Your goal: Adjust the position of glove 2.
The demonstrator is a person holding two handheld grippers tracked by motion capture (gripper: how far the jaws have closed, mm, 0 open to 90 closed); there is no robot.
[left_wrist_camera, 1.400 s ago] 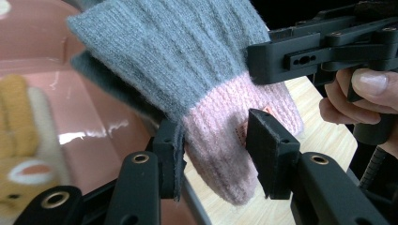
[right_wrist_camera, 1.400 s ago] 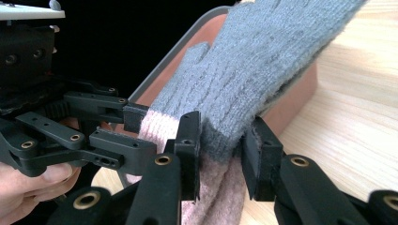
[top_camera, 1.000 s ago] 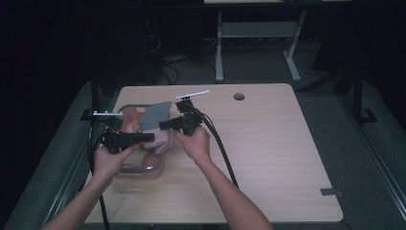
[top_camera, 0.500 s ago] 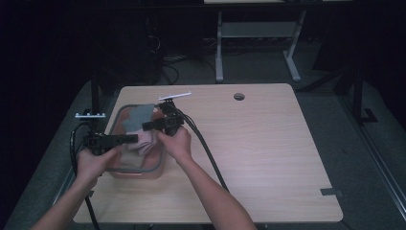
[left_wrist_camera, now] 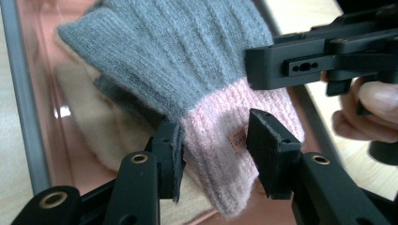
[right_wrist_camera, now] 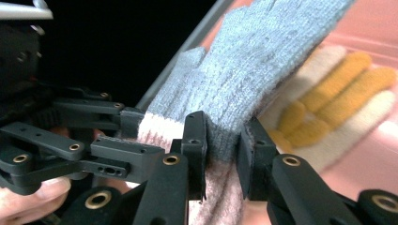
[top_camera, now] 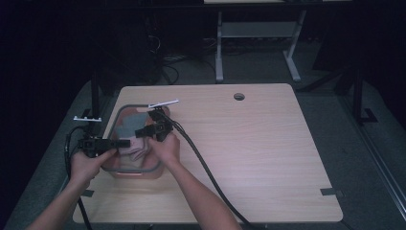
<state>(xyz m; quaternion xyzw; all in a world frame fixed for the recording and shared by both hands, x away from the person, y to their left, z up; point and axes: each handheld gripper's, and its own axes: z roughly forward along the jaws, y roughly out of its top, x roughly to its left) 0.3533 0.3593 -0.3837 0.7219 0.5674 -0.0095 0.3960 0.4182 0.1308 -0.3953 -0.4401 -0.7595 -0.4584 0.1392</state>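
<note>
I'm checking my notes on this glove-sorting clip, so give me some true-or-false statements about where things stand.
1. Both grippers grip the same grey glove. True.
2. The glove's cuff is blue. False: it is pink.
3. The tray is at the table's right side in the high view. False: it is at the left.
4. A cream and yellow glove lies in the tray. True.
5. The left gripper holds the glove's fingertips. False: it holds the cuff.
</note>
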